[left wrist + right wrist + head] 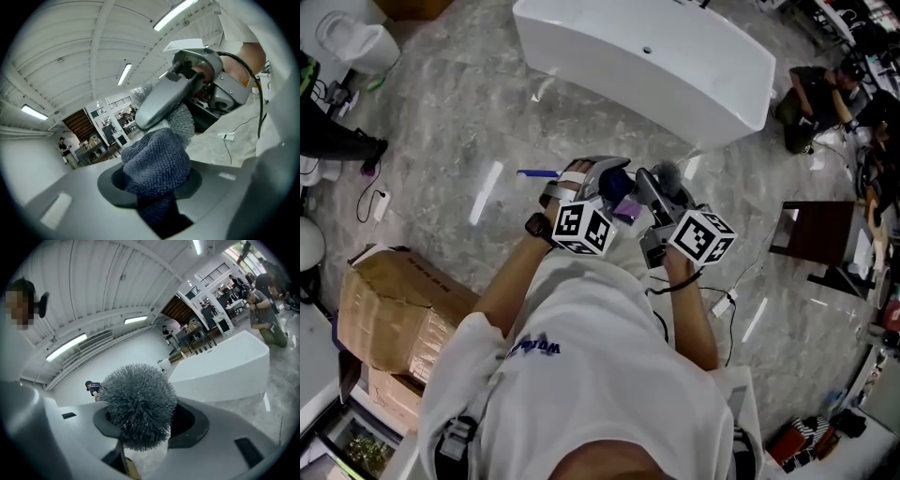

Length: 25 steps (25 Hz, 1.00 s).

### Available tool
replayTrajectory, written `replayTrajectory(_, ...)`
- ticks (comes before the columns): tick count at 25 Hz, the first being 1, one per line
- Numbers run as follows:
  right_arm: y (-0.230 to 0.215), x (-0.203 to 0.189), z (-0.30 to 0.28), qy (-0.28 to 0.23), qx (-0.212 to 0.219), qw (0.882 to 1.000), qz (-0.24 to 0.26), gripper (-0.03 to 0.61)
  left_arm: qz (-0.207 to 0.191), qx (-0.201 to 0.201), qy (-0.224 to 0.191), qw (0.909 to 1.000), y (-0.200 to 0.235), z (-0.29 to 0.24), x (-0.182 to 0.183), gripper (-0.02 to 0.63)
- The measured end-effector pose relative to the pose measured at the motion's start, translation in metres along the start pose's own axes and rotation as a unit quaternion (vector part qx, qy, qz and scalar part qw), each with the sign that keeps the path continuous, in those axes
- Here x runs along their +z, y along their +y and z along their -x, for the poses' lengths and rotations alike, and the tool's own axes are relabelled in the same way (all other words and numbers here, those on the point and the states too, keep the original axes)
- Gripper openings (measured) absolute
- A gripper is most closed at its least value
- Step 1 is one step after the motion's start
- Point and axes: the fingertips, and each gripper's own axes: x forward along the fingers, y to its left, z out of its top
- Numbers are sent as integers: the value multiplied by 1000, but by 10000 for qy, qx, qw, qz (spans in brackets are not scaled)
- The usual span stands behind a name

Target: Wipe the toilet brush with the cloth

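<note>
My left gripper [605, 180] was clamped on the bunched blue-grey cloth [157, 161]. My right gripper [661, 187] gripped the toilet brush [138, 406], whose bristled head poked past the jaws and pressed against the cloth.

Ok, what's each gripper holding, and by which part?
Left gripper: blue-grey cloth, pinched at one bunched end. Right gripper: toilet brush, by the handle behind its bristle head.

1. The grey two-jaw left gripper [612, 184], topped by its black-and-white marker cube [583, 228], is raised before the chest, its jaws clamped on a bunched blue-grey microfibre cloth [157, 161].
2. The matching right gripper [661, 187] is just beside it, its jaws gripping a grey bristle-headed toilet brush [138, 406].
3. The bare left forearm [508, 286] and right forearm [696, 323] angle inward, elbows bent.
</note>
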Motion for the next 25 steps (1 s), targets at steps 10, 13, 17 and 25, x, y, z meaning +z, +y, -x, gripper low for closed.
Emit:
replayTrajectory(10,-21,15,28,-169,25,9993,-337,222,-498,-42,412,9979,-5,6,-45,123)
replayTrajectory(13,-20,10,35,-67,53,9993,-359,224,-558,-63,529,9970,-5,11,-60,123)
replayTrajectory(17,-23,7,38,-28,64,9993,-375,224,-400,-135,556,9976,-9,15,-67,123)
replayTrajectory(25,-32,13,50,-88,28,9987,-507,224,-321,-133,575,9977,-9,23,-74,126)
